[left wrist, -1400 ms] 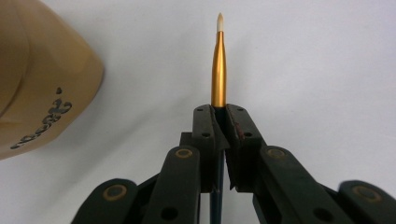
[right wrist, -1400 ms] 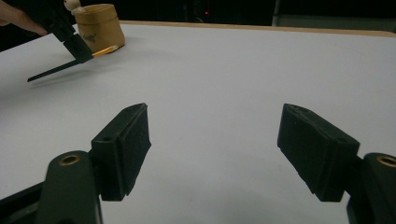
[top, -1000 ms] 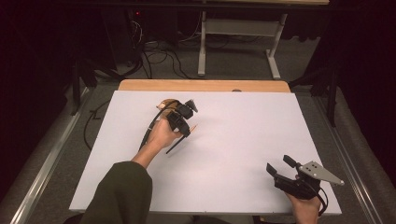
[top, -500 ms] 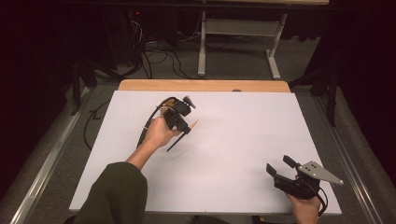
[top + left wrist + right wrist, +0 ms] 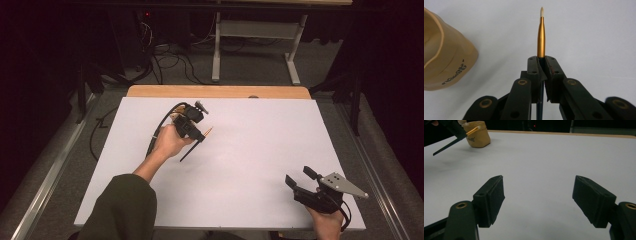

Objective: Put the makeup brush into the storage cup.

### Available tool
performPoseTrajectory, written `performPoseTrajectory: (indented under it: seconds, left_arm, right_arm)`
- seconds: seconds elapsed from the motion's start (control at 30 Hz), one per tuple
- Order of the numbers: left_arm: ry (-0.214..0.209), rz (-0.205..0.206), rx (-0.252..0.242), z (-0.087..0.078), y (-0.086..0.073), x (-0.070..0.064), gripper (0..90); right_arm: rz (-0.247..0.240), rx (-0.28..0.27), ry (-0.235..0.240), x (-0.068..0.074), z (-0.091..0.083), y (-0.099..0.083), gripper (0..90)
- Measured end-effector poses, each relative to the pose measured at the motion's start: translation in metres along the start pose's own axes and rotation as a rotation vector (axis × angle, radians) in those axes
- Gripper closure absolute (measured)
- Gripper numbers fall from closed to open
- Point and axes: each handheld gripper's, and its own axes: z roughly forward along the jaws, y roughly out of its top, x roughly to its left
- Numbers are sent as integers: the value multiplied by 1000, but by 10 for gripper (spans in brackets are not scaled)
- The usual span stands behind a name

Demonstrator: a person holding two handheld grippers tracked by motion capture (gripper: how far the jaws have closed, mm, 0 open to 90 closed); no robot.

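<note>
One marking is present: dark printed lettering on the outer wall of the tan cup [image 5: 446, 60], low on its side in the left gripper view. The characters are small, curved with the wall and blurred, so no word can be made out. In the right gripper view the same print appears on the cup as an illegible dark smudge.

left gripper [image 5: 541, 72] clamped on brush [image 5: 541, 37], white tip pointing away; tan cup [image 5: 444, 60] at left, on white table [image 5: 594, 32].
</note>
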Motion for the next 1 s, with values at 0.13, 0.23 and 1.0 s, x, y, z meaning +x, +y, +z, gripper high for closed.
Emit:
performPoseTrajectory:
  seconds: [0.13,0.23,1.0]
  left_arm:
    - [-8,-3,-29,-4,0,0,832]
    - [-10,-1,-49,-8,0,-1,832]
    - [-6,14,-152,-27,1,-3,832]
  right_arm:
    - [-11,-3,3,0,0,0,273]
    - [-6,2,1,0,0,0,273]
    - [-8,5,1,0,1,0,276]
